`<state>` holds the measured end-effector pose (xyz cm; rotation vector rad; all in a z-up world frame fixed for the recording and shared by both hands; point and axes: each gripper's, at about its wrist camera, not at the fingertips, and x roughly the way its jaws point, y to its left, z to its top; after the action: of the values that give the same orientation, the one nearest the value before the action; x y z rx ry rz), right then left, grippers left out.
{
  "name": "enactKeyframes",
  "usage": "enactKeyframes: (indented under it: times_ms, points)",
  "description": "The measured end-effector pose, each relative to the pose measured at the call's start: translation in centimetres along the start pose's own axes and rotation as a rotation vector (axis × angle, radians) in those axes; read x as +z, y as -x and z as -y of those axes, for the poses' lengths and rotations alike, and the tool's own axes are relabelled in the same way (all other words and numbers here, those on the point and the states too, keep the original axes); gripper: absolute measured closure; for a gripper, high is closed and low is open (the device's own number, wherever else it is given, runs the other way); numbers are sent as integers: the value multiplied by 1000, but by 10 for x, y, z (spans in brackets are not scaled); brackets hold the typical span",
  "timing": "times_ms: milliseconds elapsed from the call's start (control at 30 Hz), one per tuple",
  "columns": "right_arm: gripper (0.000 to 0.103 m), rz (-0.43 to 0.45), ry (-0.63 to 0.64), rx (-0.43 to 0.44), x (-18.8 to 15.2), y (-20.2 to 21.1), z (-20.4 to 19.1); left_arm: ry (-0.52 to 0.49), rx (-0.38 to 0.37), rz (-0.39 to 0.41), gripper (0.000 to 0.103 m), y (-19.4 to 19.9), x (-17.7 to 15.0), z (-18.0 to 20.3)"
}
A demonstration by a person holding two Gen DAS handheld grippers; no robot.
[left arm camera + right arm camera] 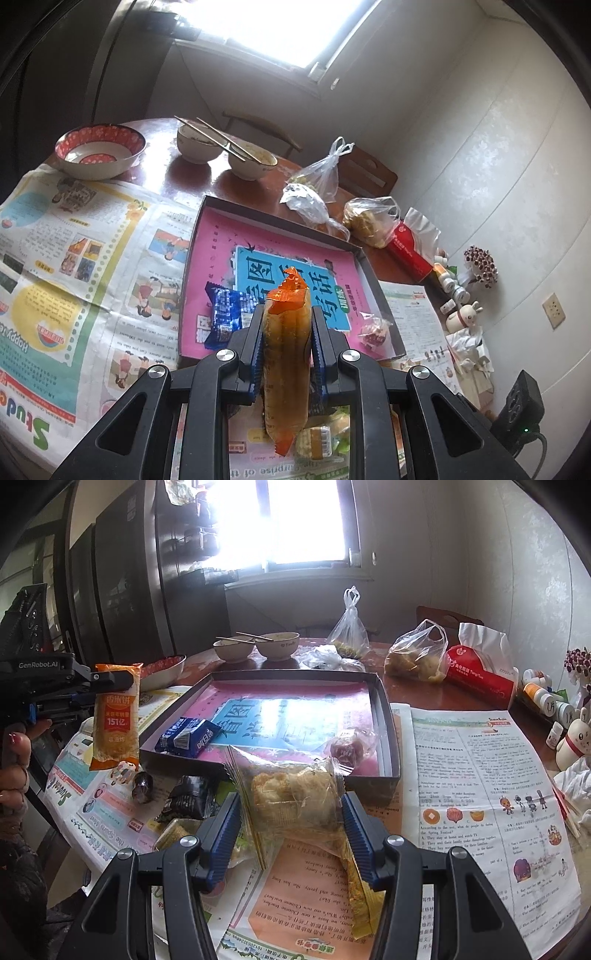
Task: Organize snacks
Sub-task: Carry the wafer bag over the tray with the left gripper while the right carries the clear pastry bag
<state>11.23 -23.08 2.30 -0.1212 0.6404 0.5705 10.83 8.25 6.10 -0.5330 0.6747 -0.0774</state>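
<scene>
My left gripper (286,317) is shut on an orange rice cracker packet (286,350), held upright above the table just before the near edge of the shallow box (360,258); the packet also shows in the right wrist view (116,720). My right gripper (291,805) is shut on a clear packet of pale pastry (295,794), held near the box's front wall (369,781). In the box lie a blue Oreo packet (223,317) (188,736) and a small red wrapped sweet (375,328) (349,749).
Loose snacks (188,797) lie on newspaper (480,775) before the box. Behind the box stand three bowls (99,151), two with chopsticks (210,138), plastic bags of food (417,657), a red tissue pack (480,672), small bottles and a rabbit figure (465,315) by the wall.
</scene>
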Motion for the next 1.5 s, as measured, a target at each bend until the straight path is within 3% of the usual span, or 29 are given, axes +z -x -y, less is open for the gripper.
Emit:
enactKeyframes:
  times_ms: [1500]
  points:
    - [48,14,-36,27,46,-39,4,-19,26,-36,81,-80,30,17]
